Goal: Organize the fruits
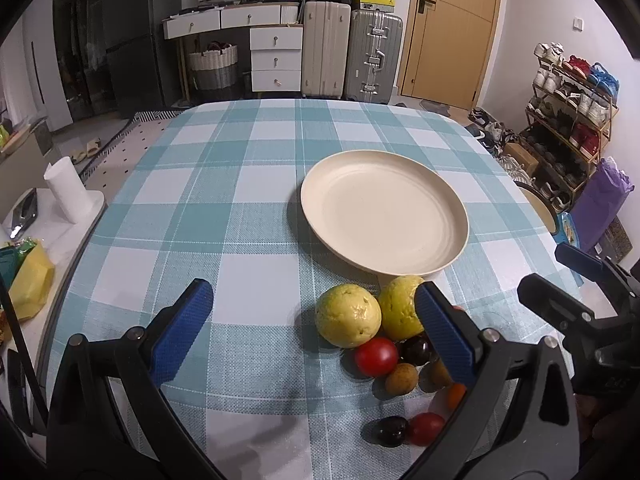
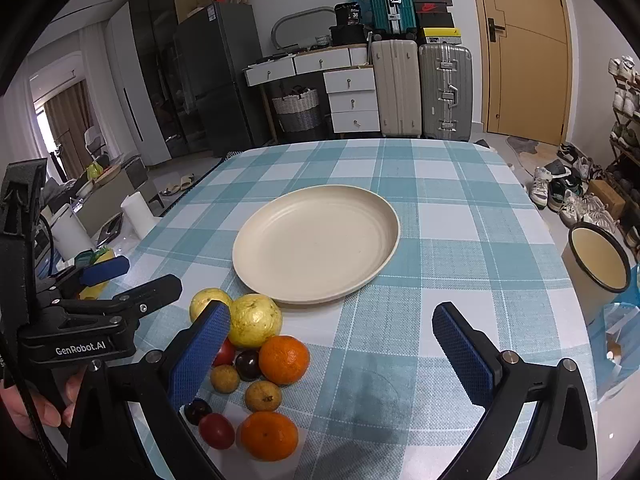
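The checked surface (image 2: 460,216) in front of you carries a cream plate (image 2: 316,240), bare inside, near its middle. Just on your side of the plate's near rim lie two yellow-green guavas (image 2: 256,320), touching each other. Below them the smaller fruit huddles: one orange (image 2: 284,359) beside the guavas, a second orange (image 2: 269,435) nearest you, then red tomatoes (image 1: 376,356), dark plums (image 2: 247,364) and small brown longans (image 2: 263,396) packed between. Your left tongs (image 1: 316,328) stand wide and hold nothing, the right-hand pad in front of the far guava. Your right tongs (image 2: 332,350) are also spread wide and unloaded, to the right of the pile.
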